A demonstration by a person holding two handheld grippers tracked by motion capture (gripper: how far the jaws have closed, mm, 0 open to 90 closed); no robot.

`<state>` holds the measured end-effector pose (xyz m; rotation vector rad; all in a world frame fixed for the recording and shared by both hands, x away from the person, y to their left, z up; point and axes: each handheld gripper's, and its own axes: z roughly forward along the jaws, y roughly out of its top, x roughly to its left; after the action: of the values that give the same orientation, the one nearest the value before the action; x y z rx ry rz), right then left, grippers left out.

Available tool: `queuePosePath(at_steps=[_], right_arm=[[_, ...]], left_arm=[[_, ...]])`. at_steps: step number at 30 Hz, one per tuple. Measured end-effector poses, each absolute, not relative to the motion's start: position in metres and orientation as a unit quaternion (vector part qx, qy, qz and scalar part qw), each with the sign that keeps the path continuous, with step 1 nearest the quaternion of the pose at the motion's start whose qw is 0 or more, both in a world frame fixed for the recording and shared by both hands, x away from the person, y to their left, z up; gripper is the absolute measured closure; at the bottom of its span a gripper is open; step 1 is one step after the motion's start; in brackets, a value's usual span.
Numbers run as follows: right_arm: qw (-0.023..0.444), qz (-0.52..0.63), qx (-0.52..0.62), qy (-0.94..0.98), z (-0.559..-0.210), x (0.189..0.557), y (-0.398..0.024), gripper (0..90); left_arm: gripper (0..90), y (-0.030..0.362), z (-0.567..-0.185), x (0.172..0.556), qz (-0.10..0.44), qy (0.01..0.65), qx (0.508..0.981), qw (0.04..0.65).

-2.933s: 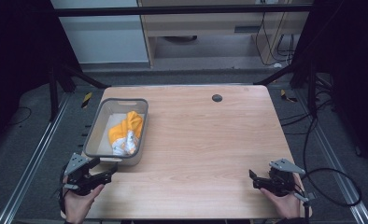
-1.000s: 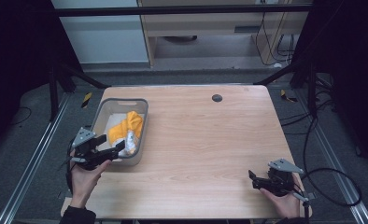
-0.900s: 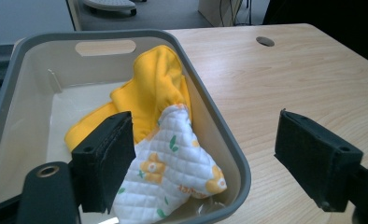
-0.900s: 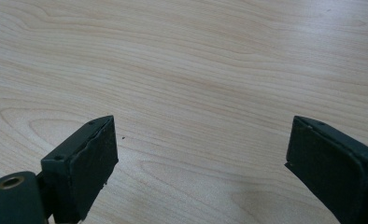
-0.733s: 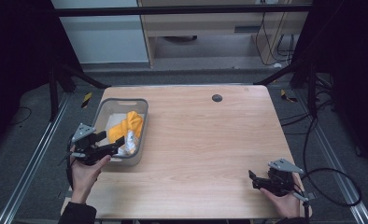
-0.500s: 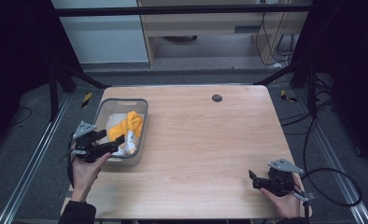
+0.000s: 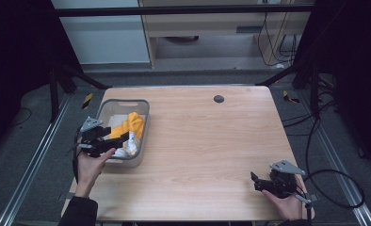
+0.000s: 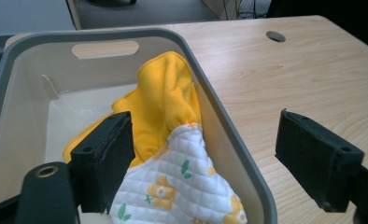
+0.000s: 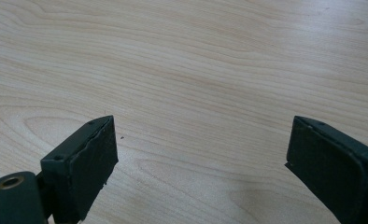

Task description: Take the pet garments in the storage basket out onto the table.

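Note:
A grey plastic bin (image 7: 145, 123) stands on the left side of the wooden table (image 7: 212, 141). Inside it lie a yellow cloth (image 7: 133, 121) and a white quilted cloth with a flower print (image 7: 127, 147). My left gripper (image 7: 120, 141) hangs open over the bin's near end. In the left gripper view, one jaw is inside the bin beside the yellow cloth (image 8: 166, 93) and the quilted cloth (image 8: 182, 182), and the other is outside the bin's wall (image 8: 219, 107). My right gripper (image 7: 255, 181) rests low at the table's front right, open (image 9: 201, 135) over bare wood.
A dark round hole (image 7: 218, 99) sits in the table near its far edge. Black frame posts stand at the table's left (image 7: 56, 84) and right (image 7: 310, 70). A cable (image 7: 334, 188) trails from the right gripper past the table's edge.
My left gripper has moved from the table's front left corner forward to the bin's near end, creeping further in over the last second. The right gripper has stayed put.

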<state>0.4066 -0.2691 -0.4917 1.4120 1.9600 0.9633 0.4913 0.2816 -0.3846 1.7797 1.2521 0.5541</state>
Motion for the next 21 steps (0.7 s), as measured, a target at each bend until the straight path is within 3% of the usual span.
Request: queuePosePath(at_steps=[21], right_arm=[[0.263, 0.355, 0.525, 0.728, -0.493, 0.407, -0.269, 8.4]], left_arm=[[19.7, 0.271, -0.382, 0.519, 0.208, 0.503, 0.75, 0.376]])
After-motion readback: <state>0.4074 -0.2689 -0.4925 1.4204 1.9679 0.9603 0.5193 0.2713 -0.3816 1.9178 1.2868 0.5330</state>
